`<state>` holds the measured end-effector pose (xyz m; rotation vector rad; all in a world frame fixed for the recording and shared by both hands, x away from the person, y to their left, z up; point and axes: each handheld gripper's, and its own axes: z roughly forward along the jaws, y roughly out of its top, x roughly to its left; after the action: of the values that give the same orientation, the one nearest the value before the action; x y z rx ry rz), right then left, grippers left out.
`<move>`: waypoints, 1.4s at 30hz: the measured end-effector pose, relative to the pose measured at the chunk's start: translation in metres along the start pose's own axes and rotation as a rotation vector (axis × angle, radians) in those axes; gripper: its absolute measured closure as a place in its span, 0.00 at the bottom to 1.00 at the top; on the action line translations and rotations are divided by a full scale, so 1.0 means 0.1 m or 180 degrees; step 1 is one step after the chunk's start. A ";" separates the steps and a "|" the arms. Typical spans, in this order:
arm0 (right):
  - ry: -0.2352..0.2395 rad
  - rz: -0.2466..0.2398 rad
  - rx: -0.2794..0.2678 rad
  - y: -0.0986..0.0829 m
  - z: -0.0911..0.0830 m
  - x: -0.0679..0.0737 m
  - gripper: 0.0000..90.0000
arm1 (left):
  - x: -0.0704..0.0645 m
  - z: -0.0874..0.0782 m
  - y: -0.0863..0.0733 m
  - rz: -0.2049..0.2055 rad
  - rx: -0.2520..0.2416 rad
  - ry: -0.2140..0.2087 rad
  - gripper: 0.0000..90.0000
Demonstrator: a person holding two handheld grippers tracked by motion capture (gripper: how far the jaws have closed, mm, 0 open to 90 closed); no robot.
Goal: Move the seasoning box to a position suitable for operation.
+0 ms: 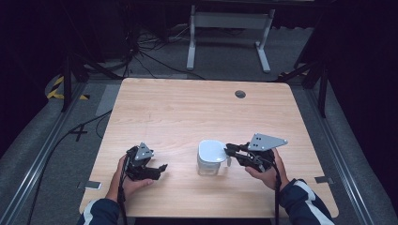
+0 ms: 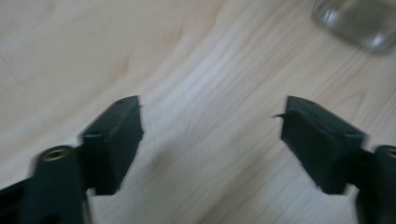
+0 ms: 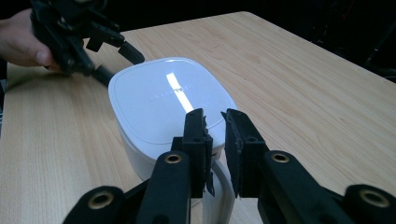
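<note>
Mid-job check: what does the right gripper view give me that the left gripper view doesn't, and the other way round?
Right gripper view: the rounded-square white lid on the clear container, the right gripper with jaws nearly together at a white tab on its near edge, and a hand beyond. Left gripper view: the left gripper, jaws wide apart over bare wood. Both: the light wooden tabletop and the container's clear wall.
</note>
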<state>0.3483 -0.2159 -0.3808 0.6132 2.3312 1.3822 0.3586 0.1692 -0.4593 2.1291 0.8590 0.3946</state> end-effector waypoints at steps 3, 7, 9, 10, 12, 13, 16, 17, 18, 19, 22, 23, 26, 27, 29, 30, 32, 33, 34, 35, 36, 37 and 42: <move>-0.0001 0.0002 0.0001 0.00 0.00 -0.01 0.87 | -0.06 -0.08 0.15 -0.0018 -0.0250 -0.0108 0.46; -0.0010 0.0020 0.0013 -0.01 -0.01 -0.01 0.87 | -0.23 -0.13 0.35 0.0247 -0.0420 -0.0172 0.64; -0.0009 0.0019 0.0008 -0.02 -0.01 -0.01 0.87 | -0.31 -0.13 0.43 0.0353 -0.0444 -0.0180 0.75; -0.0002 0.0028 -0.0003 -0.02 -0.01 -0.02 0.87 | -0.36 -0.13 0.49 0.0432 -0.0453 -0.0197 0.77; -0.0004 0.0022 -0.0001 -0.02 -0.01 -0.02 0.87 | -0.39 -0.14 0.53 0.0496 -0.0497 -0.0222 0.81; -0.0005 0.0024 0.0001 -0.02 -0.02 -0.02 0.87 | -0.42 -0.14 0.55 0.0470 -0.0528 -0.0212 0.86; -0.0001 0.0023 -0.0004 -0.03 -0.02 -0.02 0.87 | -0.47 -0.12 0.62 0.0515 -0.0554 -0.0265 0.96; -0.0001 0.0022 -0.0005 -0.03 -0.02 -0.02 0.87 | -0.48 -0.11 0.65 0.0560 -0.0546 -0.0269 0.98; 0.0002 0.0021 -0.0002 -0.03 -0.02 -0.02 0.87 | -0.53 -0.09 0.69 0.0623 -0.0527 -0.0292 0.99; 0.0002 0.0021 -0.0002 -0.03 -0.02 -0.02 0.87 | -0.53 -0.09 0.69 0.0623 -0.0527 -0.0292 1.00; 0.0006 0.0020 -0.0002 -0.03 -0.02 -0.02 0.87 | -0.58 -0.05 0.73 0.0672 -0.0520 -0.0294 1.00; 0.0006 0.0014 -0.0005 -0.03 -0.02 -0.03 0.87 | -0.60 -0.04 0.75 0.0707 -0.0474 -0.0295 1.00; 0.0009 0.0022 -0.0009 -0.03 -0.02 -0.03 0.87 | -0.65 -0.01 0.77 0.0802 -0.0427 -0.0262 1.00; 0.0008 0.0023 -0.0006 -0.03 -0.02 -0.03 0.87 | -0.65 -0.01 0.78 0.0836 -0.0399 -0.0260 0.99; 0.0016 0.0031 -0.0008 -0.03 -0.02 -0.03 0.87 | -0.67 0.00 0.80 0.0842 -0.0408 -0.0276 0.99; 0.0018 0.0032 -0.0008 -0.03 -0.02 -0.03 0.87 | -0.68 0.01 0.81 0.0848 -0.0406 -0.0281 0.99; 0.0017 0.0037 -0.0004 -0.03 -0.02 -0.03 0.87 | -0.70 0.02 0.83 0.0867 -0.0389 -0.0285 0.99; 0.0017 0.0035 -0.0002 -0.03 -0.02 -0.03 0.87 | -0.72 0.03 0.84 0.0867 -0.0422 -0.0299 0.99; 0.0019 0.0029 0.0002 -0.03 -0.02 -0.03 0.87 | -0.72 0.03 0.85 0.0882 -0.0417 -0.0308 0.98; 0.0020 0.0031 0.0008 -0.04 -0.01 -0.03 0.87 | -0.72 0.03 0.85 0.0882 -0.0417 -0.0308 0.98; 0.0017 0.0031 0.0012 -0.04 -0.01 -0.03 0.87 | -0.73 0.04 0.87 0.0897 -0.0428 -0.0308 0.98; 0.0022 0.0026 0.0020 -0.04 -0.01 -0.03 0.87 | -0.75 0.04 0.89 0.0890 -0.0439 -0.0328 0.98; 0.0025 0.0008 0.0045 -0.04 -0.01 -0.02 0.87 | -0.77 0.04 0.94 0.0936 -0.0453 -0.0329 0.99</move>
<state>0.3491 -0.2194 -0.3841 0.6161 2.3488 1.3729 0.3468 0.0707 -0.3892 2.1253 0.4456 0.4761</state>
